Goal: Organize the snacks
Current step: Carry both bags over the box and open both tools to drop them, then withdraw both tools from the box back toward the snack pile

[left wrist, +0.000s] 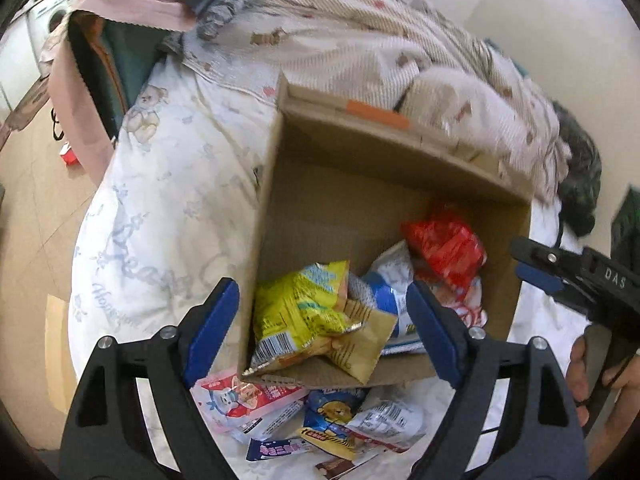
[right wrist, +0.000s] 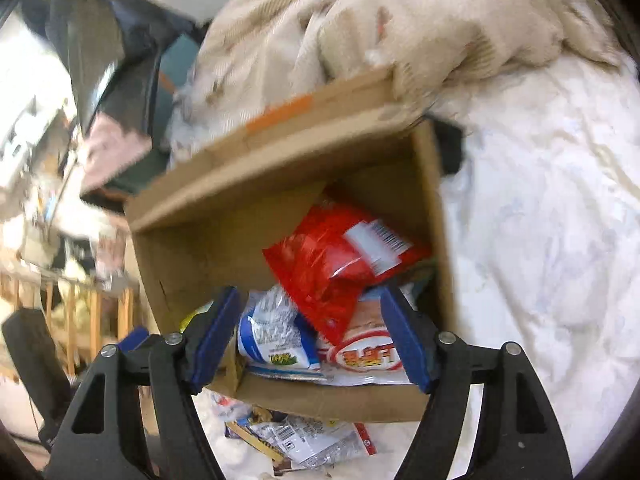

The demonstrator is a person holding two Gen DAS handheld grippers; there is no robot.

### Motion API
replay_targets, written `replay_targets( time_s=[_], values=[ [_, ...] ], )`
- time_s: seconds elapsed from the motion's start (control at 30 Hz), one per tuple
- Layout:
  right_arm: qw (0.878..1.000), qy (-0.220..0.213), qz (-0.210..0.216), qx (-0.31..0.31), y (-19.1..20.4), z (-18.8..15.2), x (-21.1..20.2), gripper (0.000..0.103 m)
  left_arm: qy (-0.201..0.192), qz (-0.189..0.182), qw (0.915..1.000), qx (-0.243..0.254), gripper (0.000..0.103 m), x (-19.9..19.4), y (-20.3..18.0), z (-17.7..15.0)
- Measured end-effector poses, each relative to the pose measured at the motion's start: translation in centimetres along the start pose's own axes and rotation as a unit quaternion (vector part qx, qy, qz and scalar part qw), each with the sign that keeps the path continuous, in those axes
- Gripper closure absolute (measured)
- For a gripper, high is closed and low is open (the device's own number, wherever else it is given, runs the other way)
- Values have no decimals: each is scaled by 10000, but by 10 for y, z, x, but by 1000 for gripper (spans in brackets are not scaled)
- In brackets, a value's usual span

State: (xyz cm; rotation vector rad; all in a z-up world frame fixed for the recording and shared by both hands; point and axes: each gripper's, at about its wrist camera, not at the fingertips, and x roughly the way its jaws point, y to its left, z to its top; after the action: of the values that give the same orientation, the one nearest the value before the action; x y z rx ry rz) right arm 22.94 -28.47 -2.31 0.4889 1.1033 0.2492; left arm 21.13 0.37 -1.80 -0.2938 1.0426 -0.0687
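Open cardboard box (left wrist: 320, 184) holds yellow (left wrist: 298, 312), red (left wrist: 444, 246) snack packets

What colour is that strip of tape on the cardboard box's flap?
Orange. The tape strip on the cardboard box shows best in the left wrist view.

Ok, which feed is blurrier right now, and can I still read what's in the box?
Right wrist view: motion-smeared, worst on the cardboard box rim and background; red packet still readable. Left wrist view: sharper, yellow packet crisp, blur only toward the far rim; fisheye bends both.
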Motion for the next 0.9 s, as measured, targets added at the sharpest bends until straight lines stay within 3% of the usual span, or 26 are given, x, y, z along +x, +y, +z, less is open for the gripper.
replay_targets(
  time_s=[0.13, 0.43, 0.9],
  values=[
    [9996, 5, 216, 162, -9, 2, -4, 28, -83, 35, 9999, -97, 20, -4, 5, 6],
    [9996, 11, 226, 143, -4, -8, -10, 28, 28, 177, 9998, -61, 20, -1, 7, -4],
    [9997, 159, 200, -22, 8, -75, -26, 28, 63, 325, 9994, 104, 20, -24, 19, -42]
  ],
)
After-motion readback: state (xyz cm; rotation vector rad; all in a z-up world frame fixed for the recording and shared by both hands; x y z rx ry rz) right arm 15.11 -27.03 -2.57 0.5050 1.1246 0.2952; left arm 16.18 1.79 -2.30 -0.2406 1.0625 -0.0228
